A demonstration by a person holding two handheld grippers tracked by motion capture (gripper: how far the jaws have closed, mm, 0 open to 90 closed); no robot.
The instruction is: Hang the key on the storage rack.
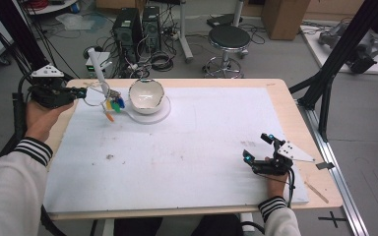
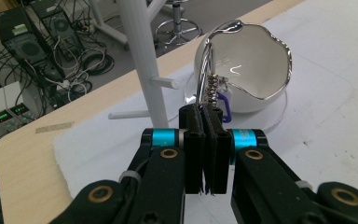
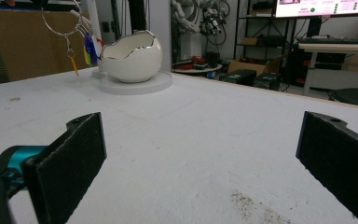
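A silver key ring (image 1: 95, 96) with several coloured tags (image 1: 113, 104) hangs above the table's far left. My left gripper (image 1: 82, 92) is shut on the ring; in the left gripper view the jaws (image 2: 207, 140) are pressed together on the wire ring (image 2: 204, 65), and a blue tag (image 2: 224, 106) dangles beyond them. A white peg stand (image 1: 98, 66) rises just behind the ring. A white egg-shaped bowl (image 1: 146, 96) with a silver rim sits on a round base (image 1: 152, 117) to the right. Near the front right, my right gripper (image 1: 257, 146) rests open with nothing between its jaws.
A white mat (image 1: 187, 147) covers most of the wooden table (image 1: 280, 98). It carries a small dirt smudge (image 1: 110, 157). Beyond the far edge are computer towers (image 1: 135, 27), cables and a black stool (image 1: 229, 39). A black frame leg (image 1: 327, 93) stands at the right.
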